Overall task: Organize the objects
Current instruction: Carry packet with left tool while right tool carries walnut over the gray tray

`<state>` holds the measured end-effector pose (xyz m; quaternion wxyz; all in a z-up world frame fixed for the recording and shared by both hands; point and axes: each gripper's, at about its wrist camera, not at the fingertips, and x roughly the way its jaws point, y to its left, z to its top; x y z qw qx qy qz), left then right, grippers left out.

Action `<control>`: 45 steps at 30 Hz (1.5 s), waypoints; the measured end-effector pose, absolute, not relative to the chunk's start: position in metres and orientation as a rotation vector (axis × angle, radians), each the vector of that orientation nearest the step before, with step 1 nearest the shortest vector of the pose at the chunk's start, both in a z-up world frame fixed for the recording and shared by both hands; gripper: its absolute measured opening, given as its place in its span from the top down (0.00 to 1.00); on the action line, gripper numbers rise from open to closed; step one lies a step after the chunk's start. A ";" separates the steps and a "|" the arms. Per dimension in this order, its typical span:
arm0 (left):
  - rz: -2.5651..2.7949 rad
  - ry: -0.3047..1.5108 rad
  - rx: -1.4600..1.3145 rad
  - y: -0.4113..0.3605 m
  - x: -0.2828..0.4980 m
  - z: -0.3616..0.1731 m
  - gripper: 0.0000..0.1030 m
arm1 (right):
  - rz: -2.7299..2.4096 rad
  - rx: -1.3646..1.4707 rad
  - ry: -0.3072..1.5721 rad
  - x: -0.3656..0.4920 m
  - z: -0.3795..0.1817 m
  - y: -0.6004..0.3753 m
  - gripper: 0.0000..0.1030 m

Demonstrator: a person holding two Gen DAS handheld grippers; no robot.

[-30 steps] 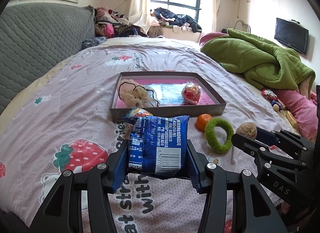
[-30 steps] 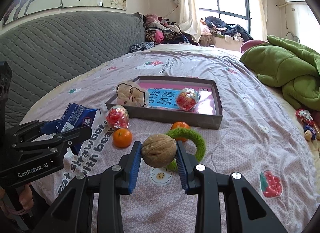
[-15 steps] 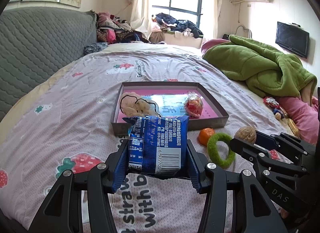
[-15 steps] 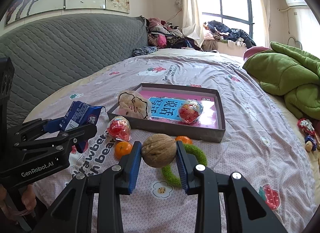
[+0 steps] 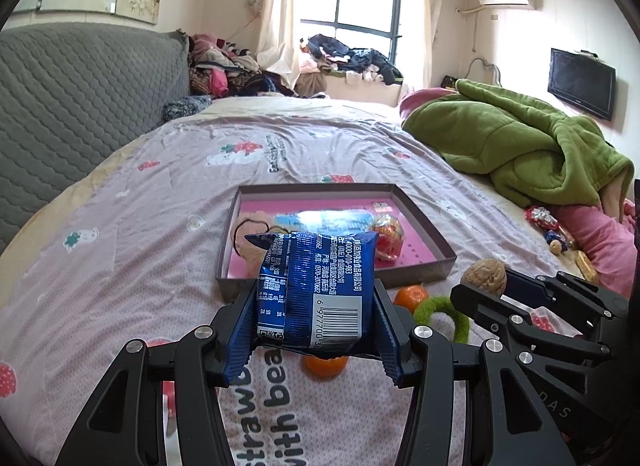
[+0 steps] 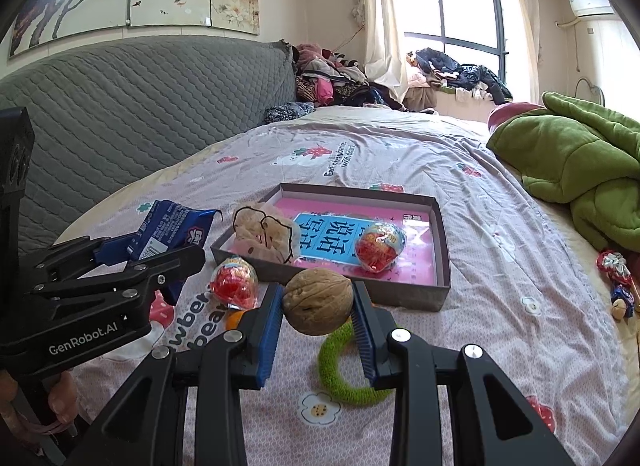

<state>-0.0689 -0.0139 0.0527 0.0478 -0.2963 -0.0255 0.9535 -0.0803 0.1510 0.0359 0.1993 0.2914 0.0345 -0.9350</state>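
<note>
My left gripper [image 5: 312, 330] is shut on a blue snack packet [image 5: 316, 290], held above the bedspread short of the grey tray [image 5: 436, 270]. My right gripper [image 6: 318, 308] is shut on a walnut [image 6: 319, 300], also lifted and just short of the tray [image 6: 440, 234]. Inside the tray lie a beige plush [image 6: 262, 231], a blue-and-pink booklet [image 6: 332, 240] and a red foil-wrapped egg [image 6: 380, 246]. A second red foil egg [image 6: 234, 282], a green fuzzy ring [image 6: 344, 370] and two oranges [image 5: 410, 294] [image 5: 325, 365] lie on the bedspread in front of it.
A green blanket [image 5: 516, 145] is heaped on the bed at the right. Small wrapped items [image 6: 614, 270] lie at the right edge. The grey quilted headboard [image 6: 132, 113] runs along the left. Clothes [image 6: 332, 81] are piled beyond the bed by the window.
Both grippers have lifted and moved toward the tray with their loads. The tray and the loose things now sit lower in both views. Neither grip has changed.
</note>
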 end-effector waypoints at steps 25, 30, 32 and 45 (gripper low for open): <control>2.920 -0.045 -0.900 -0.006 -0.101 0.061 0.47 | -2.635 0.793 0.120 -0.113 0.046 0.152 0.67; 2.929 -0.054 -0.897 -0.006 -0.113 0.062 0.47 | -2.657 0.760 0.143 -0.124 0.055 0.153 0.67; 2.939 -0.062 -0.894 -0.007 -0.118 0.063 0.47 | -2.667 0.748 0.147 -0.129 0.058 0.154 0.67; 2.960 -0.090 -0.898 -0.008 -0.169 0.074 0.47 | -2.700 0.716 0.183 -0.160 0.065 0.163 0.67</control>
